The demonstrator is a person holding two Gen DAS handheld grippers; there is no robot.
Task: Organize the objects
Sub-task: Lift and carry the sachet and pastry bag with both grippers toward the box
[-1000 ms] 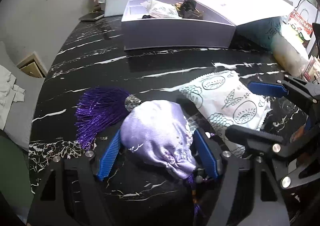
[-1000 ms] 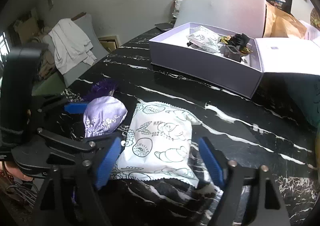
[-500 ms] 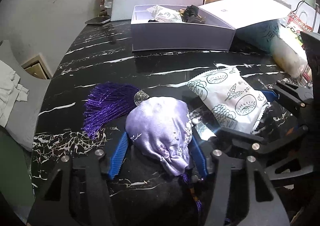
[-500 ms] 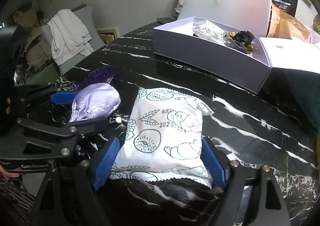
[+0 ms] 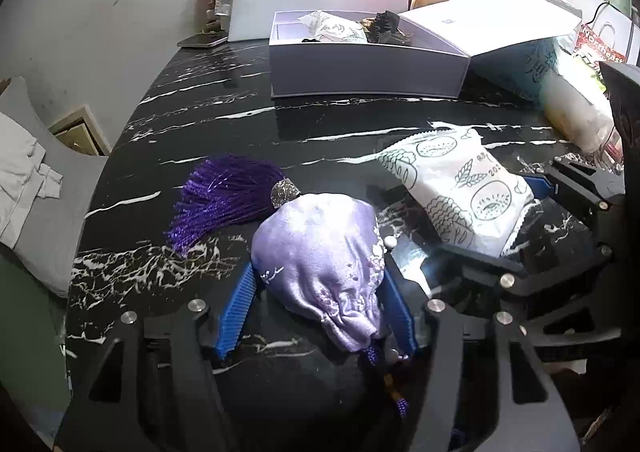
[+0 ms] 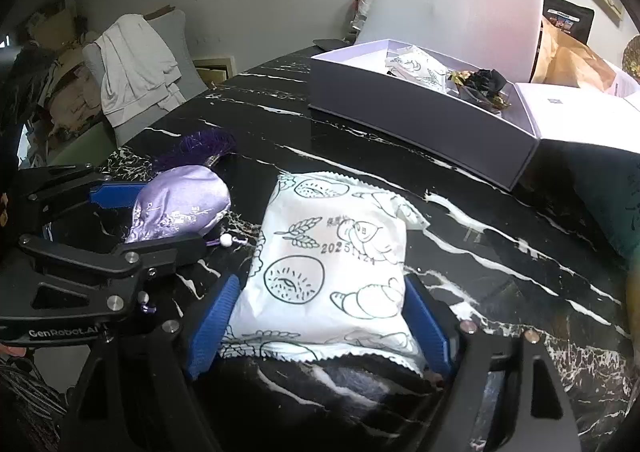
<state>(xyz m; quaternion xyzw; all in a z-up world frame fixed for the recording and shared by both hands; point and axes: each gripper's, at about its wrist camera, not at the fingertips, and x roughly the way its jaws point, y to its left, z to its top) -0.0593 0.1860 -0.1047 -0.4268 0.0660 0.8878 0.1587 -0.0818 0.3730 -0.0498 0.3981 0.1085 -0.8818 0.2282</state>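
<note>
On the black marble tabletop (image 5: 224, 99), nearer the cameras than the lavender gift box (image 5: 360, 67), both grippers are bracketing one item each. Left gripper (image 5: 320, 292) is straddling the lilac satin sachet (image 5: 320, 252); blue pads (image 5: 236, 312) are sitting against both flanks of the fabric, and the jaws, having closed, have just been easing open slightly with the sachet between them. Grip reads as clenched on the sachet. Its purple tassel (image 5: 224, 199) is fanning out on the marble toward the box side, joined by a silver cap (image 5: 285, 191).

Right gripper (image 6: 320, 316) is sitting around the white snack packet (image 6: 332, 272), printed with croissant and wheat drawings; each blue pad is pressing a long edge of the packet, so it is grasping the packet, which is lying flat on the marble. Sachet and packet are lying just beside each other, sachet to the left in the right wrist view.

Gift box is standing open, holding a second printed packet (image 6: 416, 65) and a dark crumpled bundle (image 6: 480, 85); its lid (image 6: 576, 115) is lying just to the right of it. Behind the box a white panel (image 6: 456, 7) is standing upright.
</note>
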